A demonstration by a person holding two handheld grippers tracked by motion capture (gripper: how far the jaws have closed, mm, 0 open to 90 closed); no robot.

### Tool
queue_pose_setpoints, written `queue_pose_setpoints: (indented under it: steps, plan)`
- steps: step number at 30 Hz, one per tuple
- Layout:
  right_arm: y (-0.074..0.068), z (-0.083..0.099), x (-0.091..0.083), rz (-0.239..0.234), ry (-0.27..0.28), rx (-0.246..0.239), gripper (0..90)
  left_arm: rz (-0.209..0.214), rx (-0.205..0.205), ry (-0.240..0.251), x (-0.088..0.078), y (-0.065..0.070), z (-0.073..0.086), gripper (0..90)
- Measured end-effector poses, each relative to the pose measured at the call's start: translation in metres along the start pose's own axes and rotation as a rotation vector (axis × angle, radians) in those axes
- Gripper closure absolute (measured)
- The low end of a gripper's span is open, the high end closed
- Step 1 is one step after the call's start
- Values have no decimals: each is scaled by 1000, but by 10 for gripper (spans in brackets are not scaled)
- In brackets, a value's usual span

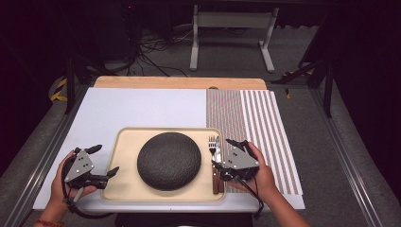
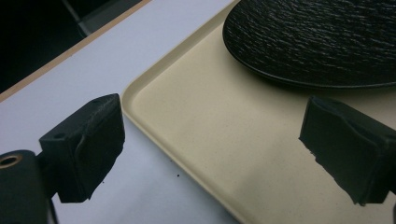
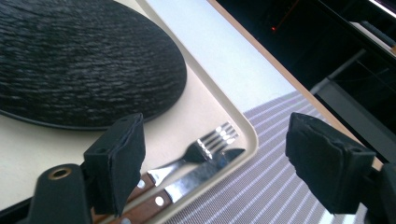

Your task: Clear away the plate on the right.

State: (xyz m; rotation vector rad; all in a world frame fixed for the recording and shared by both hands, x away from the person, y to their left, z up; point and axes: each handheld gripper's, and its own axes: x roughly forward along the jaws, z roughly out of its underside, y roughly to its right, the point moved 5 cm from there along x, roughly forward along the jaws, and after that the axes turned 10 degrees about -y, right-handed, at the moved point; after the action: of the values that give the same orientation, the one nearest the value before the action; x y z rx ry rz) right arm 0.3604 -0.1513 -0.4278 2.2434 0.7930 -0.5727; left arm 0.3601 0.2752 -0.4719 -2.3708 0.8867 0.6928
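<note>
The tray [image 1: 124, 189] lies at the surface's [image 1: 142, 106] 6 o'clock edge, between 2 open, empty tools: left hand-held gripper [image 1: 107, 161] at its 9 o'clock rim, right hand-held gripper [image 1: 226, 153] at 3 o'clock. Clamp both rims together and lift level, so the plate [image 1: 169, 160], fork [image 1: 213, 150] and knife [image 1: 218, 156] stay put.

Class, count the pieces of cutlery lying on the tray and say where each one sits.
2. A fork and a knife lie side by side along the tray's right edge, fork nearer the black plate. None seems hidden.

Lab-style recording space: dark surround, tangled cables [image 1: 151, 47] on grey carpet, white desk frame [image 1: 231, 28] behind, metal rails [image 1: 347, 156] flanking the white-boarded tabletop [image 1: 142, 106].
</note>
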Motion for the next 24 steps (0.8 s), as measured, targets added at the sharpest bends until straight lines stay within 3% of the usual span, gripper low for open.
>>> queue_pose_setpoints:
  steps: [24]
  plan:
    - [19, 51, -17, 62, -39, 71, 191, 4, 11, 4, 3, 0, -3, 76]
